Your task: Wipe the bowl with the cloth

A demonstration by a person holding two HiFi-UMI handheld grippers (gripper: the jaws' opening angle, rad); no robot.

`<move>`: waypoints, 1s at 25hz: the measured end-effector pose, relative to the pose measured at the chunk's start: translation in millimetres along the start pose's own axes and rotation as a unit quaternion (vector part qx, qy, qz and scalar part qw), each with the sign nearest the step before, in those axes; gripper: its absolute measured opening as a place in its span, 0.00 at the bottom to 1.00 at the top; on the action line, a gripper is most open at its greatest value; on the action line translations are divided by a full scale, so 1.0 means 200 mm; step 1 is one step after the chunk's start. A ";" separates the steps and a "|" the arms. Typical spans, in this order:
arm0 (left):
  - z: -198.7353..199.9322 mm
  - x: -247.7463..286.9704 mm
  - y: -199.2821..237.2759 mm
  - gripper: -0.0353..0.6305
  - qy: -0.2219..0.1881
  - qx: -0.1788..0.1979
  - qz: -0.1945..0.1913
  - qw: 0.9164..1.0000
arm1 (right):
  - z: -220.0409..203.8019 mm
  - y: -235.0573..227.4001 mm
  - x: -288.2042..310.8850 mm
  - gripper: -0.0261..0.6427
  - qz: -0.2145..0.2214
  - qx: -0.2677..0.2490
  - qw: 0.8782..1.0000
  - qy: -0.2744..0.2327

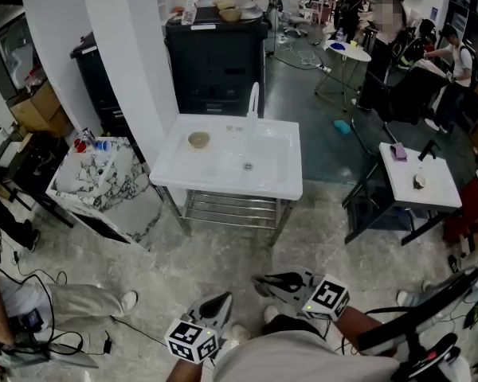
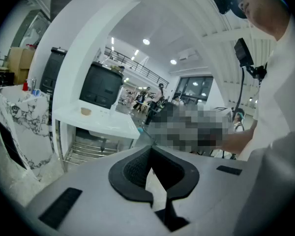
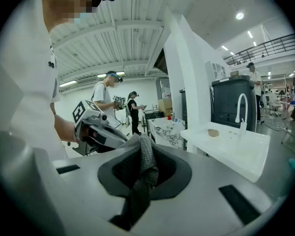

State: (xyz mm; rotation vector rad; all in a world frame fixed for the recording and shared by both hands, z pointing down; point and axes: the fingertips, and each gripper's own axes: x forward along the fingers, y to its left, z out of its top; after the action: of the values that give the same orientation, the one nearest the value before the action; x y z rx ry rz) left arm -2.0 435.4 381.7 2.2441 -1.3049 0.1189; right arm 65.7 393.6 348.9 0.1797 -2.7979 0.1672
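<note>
Right gripper view gives the clearest look at the cloth (image 3: 146, 157). It is grey with a knitted texture, folded into a narrow bunch, and it stands between the two jaws of the right gripper (image 3: 144, 151). The jaws are closed on the cloth, and a darker strip of it hangs down toward the camera.

The bowl (image 1: 198, 139) is small, round and tan. It stands upright on the flat left part of the white sink table (image 1: 283, 183), well apart from both grippers, which are held low in front of the person. A white faucet (image 1: 253, 100) rises at the back edge of the table, to the right of the bowl.

Only the head view shows the whole top of the table from above, with the shallow basin beside the bowl and the metal rack under it. There the cloth is too small to make out. The right gripper view also shows the left gripper (image 3: 96, 127) from the side, with its marker cube on top, just beside the right one. The left gripper view shows its own jaws pressed together with nothing between them, and the bowl only as a small tan spot far away on the table.
</note>
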 end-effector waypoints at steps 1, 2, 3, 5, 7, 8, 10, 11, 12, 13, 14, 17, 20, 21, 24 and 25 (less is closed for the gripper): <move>0.01 0.00 0.06 0.07 -0.002 0.006 0.003 1.000 | 0.02 -0.01 0.05 0.09 -0.002 -0.002 1.000 -0.006; 0.03 0.00 0.11 0.07 -0.004 0.011 0.005 1.000 | 0.03 -0.02 0.09 0.09 -0.004 -0.005 1.000 -0.012; 0.04 0.00 0.16 0.07 -0.006 0.015 0.007 1.000 | 0.04 -0.03 0.12 0.09 -0.006 -0.006 1.000 -0.016; 0.05 0.00 0.19 0.07 -0.007 0.015 0.005 1.000 | 0.03 -0.05 0.16 0.09 -0.009 -0.004 1.000 -0.015; 0.07 0.02 0.21 0.07 -0.006 0.018 0.002 1.000 | 0.03 -0.07 0.19 0.09 -0.007 -0.003 1.000 -0.010; 0.08 0.03 0.23 0.07 -0.004 0.020 0.001 1.000 | 0.03 -0.09 0.21 0.09 -0.004 -0.002 1.000 -0.009; 0.10 0.06 0.27 0.07 0.001 0.022 0.004 1.000 | 0.04 -0.13 0.24 0.09 0.001 0.002 1.000 -0.009; 0.11 0.07 0.29 0.07 0.002 0.021 0.008 1.000 | 0.05 -0.16 0.27 0.09 0.004 0.004 1.000 -0.009; 0.13 0.09 0.32 0.07 0.002 0.019 0.012 1.000 | 0.06 -0.20 0.29 0.09 0.008 0.007 1.000 -0.008; 0.16 0.12 0.35 0.07 0.002 0.017 0.016 1.000 | 0.07 -0.24 0.31 0.09 0.011 0.010 1.000 -0.007; 0.18 0.15 0.38 0.07 0.003 0.015 0.018 1.000 | 0.08 -0.30 0.33 0.09 0.014 0.012 1.000 -0.006; 0.26 0.28 0.47 0.07 0.012 0.006 0.017 1.000 | 0.14 -0.49 0.39 0.09 0.019 0.005 1.000 -0.013; 0.38 0.44 0.56 0.07 0.015 0.006 0.023 1.000 | 0.21 -0.71 0.42 0.09 0.026 0.003 0.999 -0.024; 0.43 0.49 0.59 0.07 0.016 0.008 0.026 1.000 | 0.23 -0.78 0.43 0.09 0.029 0.002 0.999 -0.026; 0.56 0.67 0.70 0.07 0.024 0.014 0.042 0.999 | 0.29 -1.01 0.47 0.09 0.040 -0.002 0.999 -0.033; 0.60 0.73 0.74 0.07 0.028 0.019 0.050 0.998 | 0.31 -1.08 0.48 0.09 0.044 -0.003 0.998 -0.034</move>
State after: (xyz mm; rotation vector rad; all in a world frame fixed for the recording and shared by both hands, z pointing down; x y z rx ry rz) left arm -69.0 205.8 388.0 2.1911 -1.3968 0.2427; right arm -12.2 161.6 343.4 0.0625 -2.8760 0.1765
